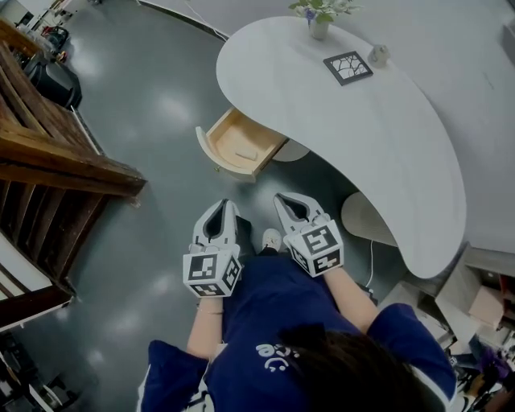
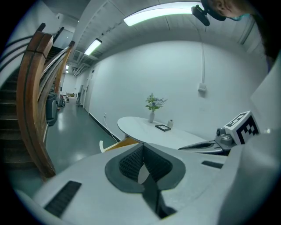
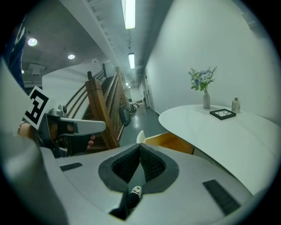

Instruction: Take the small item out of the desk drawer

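The wooden desk drawer (image 1: 238,145) is seen pulled out from under the curved white desk (image 1: 378,137), so the opening step is judged done. The small item (image 1: 245,154), a pale flat piece, is seen lying on the drawer floor, nearer the desk end. What it is exactly cannot be told at this size. Nothing has been lifted out, so the reach, the pinch and the lift are all judged to be left.

The left gripper (image 1: 222,206) and the right gripper (image 1: 286,201) are held side by side close to the person's body, well apart from the drawer and pointed roughly toward it. In the left gripper view the ribbed pads are seen pressed together at the tips, with nothing caught between them. The same is shown in the right gripper view: pads closed tip to tip, nothing gripped, and the open drawer visible beyond them under the desk edge. No object is touched by either gripper.

At the far end of the desk top a vase of flowers (image 1: 319,22), a dark framed square (image 1: 348,67) and a small bottle (image 1: 378,55) are seen standing, well apart from the drawer. One pair of jaws will have to be spread before the item can be pinched.
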The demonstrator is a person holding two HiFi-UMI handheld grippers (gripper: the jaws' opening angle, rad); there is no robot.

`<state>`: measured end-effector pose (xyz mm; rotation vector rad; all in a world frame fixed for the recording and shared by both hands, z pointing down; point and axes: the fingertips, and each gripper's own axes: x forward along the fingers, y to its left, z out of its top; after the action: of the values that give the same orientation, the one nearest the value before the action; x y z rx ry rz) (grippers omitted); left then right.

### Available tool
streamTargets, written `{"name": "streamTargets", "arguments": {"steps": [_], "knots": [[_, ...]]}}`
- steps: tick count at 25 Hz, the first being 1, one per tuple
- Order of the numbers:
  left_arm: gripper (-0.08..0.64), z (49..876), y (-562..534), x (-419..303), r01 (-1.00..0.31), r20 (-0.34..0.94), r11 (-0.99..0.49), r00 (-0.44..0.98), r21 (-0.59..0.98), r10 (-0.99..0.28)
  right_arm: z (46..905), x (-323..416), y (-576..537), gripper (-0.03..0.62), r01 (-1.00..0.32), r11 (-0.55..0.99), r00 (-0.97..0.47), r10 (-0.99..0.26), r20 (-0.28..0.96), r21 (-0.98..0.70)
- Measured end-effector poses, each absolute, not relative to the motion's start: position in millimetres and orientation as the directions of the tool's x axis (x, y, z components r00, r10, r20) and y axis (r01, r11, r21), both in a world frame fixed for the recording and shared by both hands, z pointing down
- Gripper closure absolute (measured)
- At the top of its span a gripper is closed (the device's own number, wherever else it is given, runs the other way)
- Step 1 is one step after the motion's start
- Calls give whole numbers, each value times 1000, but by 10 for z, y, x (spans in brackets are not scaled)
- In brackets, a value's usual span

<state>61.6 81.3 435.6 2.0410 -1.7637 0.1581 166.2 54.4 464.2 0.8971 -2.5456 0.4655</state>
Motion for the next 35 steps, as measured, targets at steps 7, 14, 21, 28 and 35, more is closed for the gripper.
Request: {"name": "streamTargets", "arguments": {"steps": [7, 14, 21, 28, 35], "knots": [[557, 4412, 498, 474, -963, 375, -157, 232, 220, -897, 4645, 1464, 298, 584, -662, 734, -692, -519, 502, -154], [557, 4489, 10, 197, -954, 386, -201, 276, 225, -880, 4711, 1227, -99, 584, -688, 713, -651, -525, 549, -135], [557, 4551, -504, -91, -931, 400, -290, 358, 221, -844, 4835, 959, -436, 584, -721, 684, -591, -520, 616, -115], [557, 4546, -835, -354, -888, 375, -387, 456, 248, -807, 5006, 696, -667, 582, -758, 644, -531, -513, 675, -107], [557, 4659, -1021, -643, -873, 389, -412, 486, 261, -783, 5215, 506, -852, 555, -774, 626, -487, -492, 722, -95]]}}
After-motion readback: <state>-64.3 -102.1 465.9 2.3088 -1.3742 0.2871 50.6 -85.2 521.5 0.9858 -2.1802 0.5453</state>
